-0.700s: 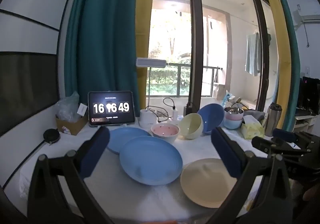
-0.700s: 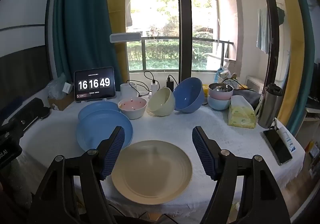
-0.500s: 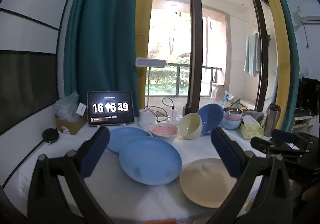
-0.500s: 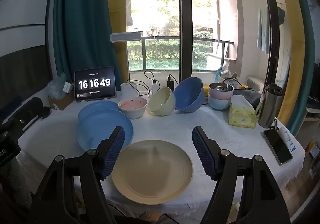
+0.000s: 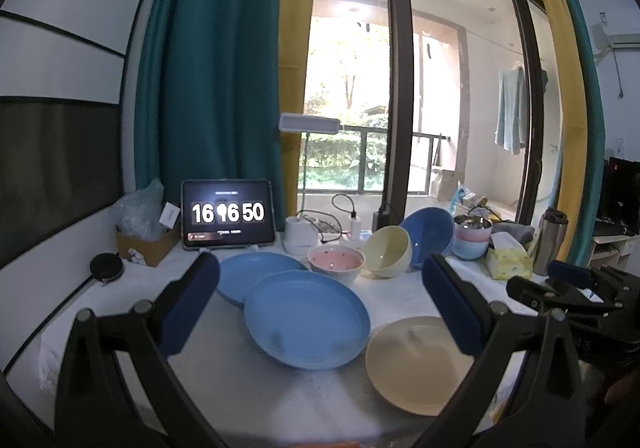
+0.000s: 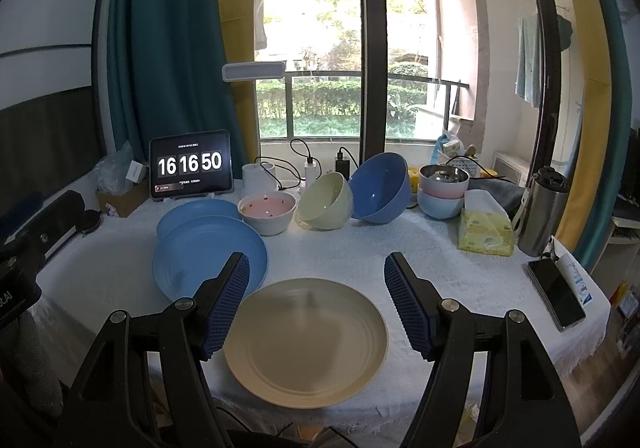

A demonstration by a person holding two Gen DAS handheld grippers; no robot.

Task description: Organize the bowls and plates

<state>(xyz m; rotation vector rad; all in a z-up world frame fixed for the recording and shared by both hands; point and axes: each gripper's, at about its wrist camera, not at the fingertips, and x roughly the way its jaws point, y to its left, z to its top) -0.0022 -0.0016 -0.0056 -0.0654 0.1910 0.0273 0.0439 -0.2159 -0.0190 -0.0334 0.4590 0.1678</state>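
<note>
The near blue plate [image 6: 208, 260] overlaps the far blue plate [image 6: 196, 212] behind it, so only the far one's back rim shows. In the right wrist view a finger of the right tool [image 6: 316, 304] cuts across the near blue plate's edge, and the cream plate [image 6: 306, 340] runs under both pads at its sides. The left wrist view loses the cream plate's right side behind a finger of the left tool [image 5: 320, 300].

Both tools stand spread wide with nothing between their pads, above the worktop [image 6: 400, 248]. The cream plate lies flat at the near edge, right below and between the right tool's fingers, untouched. The near blue plate sits between the left tool's fingers, farther out. Behind the plates runs a row: a pink bowl [image 6: 267, 211] upright, a pale yellow bowl [image 6: 326, 201] and a dark blue bowl [image 6: 380, 188] tipped on their sides, then a stack of small bowls [image 6: 442, 188].
</note>
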